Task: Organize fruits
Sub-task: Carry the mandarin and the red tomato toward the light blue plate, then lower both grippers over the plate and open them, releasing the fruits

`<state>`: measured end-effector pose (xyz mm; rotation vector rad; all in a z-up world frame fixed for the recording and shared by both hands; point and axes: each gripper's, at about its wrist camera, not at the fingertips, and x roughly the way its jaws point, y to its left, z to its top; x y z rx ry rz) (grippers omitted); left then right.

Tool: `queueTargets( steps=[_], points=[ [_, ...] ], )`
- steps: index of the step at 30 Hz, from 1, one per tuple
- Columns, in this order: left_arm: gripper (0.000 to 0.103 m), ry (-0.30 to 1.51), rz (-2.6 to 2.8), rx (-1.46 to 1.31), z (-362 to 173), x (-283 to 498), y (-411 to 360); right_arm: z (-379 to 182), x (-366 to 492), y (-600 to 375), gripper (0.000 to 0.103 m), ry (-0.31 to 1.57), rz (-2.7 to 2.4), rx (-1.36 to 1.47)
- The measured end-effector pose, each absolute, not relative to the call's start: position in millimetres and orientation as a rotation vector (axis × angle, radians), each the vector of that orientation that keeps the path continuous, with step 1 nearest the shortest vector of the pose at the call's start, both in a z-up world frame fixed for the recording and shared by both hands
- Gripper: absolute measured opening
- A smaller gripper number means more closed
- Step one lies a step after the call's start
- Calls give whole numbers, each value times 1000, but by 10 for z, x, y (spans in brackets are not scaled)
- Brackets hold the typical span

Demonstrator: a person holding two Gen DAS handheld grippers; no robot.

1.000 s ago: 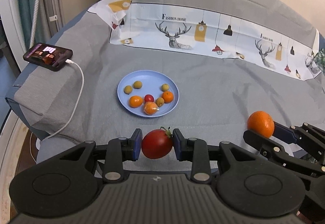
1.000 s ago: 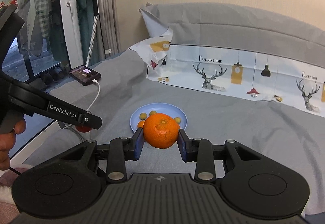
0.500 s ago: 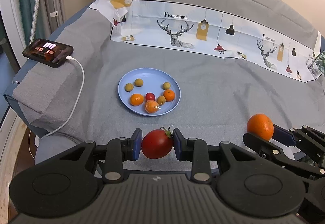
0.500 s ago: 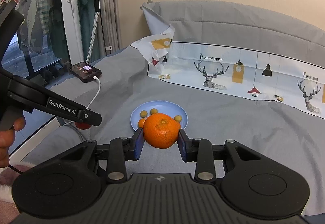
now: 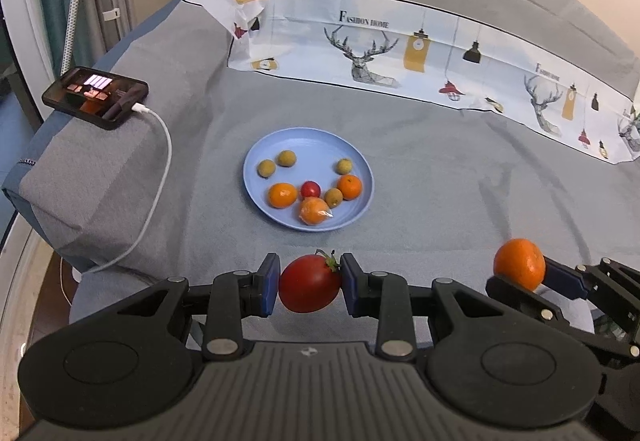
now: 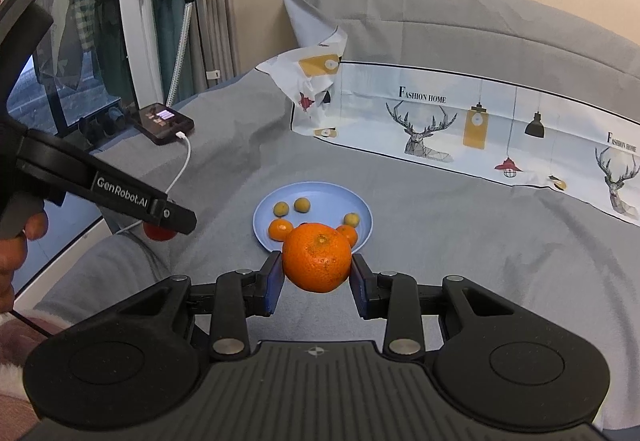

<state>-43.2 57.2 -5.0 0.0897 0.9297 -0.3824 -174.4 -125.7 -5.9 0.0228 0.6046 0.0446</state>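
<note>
1. Tomato (image 5: 309,289) up front, clamped sideways between the blue pads of the left gripper (image 5: 309,287), its green stem poking up by the right pad. It hangs above the grey cloth (image 5: 440,201), short of the plate.

2. Over on the right, the right gripper (image 6: 318,277) is squeezed onto a big orange (image 6: 318,257), held clear of the cloth. From the left camera the same orange (image 5: 519,264) sits well off to the side, level with the tomato.

3. Next out: the blue plate (image 5: 308,139), flat on the cloth. It's carrying small oranges, a little red fruit, some yellow-green round ones, and one orange fruit in clear wrap near the front rim.

4. Judgement call: both fruits look bound for that plate, and its near half is crowded. Drop either one onto the pile and it could knock a small fruit rolling off the rim.

5. The tomato is soft. Too hard a squeeze could bruise or split it; too loose and it slips out onto the cloth.

6. Two grippers heading for one plate together could bump each other.

7. Far left, a phone (image 5: 96,97) rests on a raised fold with a white cable (image 5: 160,177) trailing down the side. A wide left swing might snag it.

8. At the back, a printed sheet (image 5: 420,53) with deer and lamps.
</note>
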Motion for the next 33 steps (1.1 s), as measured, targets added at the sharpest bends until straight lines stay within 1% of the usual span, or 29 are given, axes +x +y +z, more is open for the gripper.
queueTargets(
  steps=[8,14,33],
  points=[
    [36,944,-342,85,-102,-56,550,-129,-1449,-1308,37,634,54,33],
    [36,972,-326,100,-222,348,384,-264,-1062,-1408,37,667,55,64],
    [36,1080,-283,185,-1137,1732,-213,-1113,474,-1614,37,820,93,104]
  ],
)
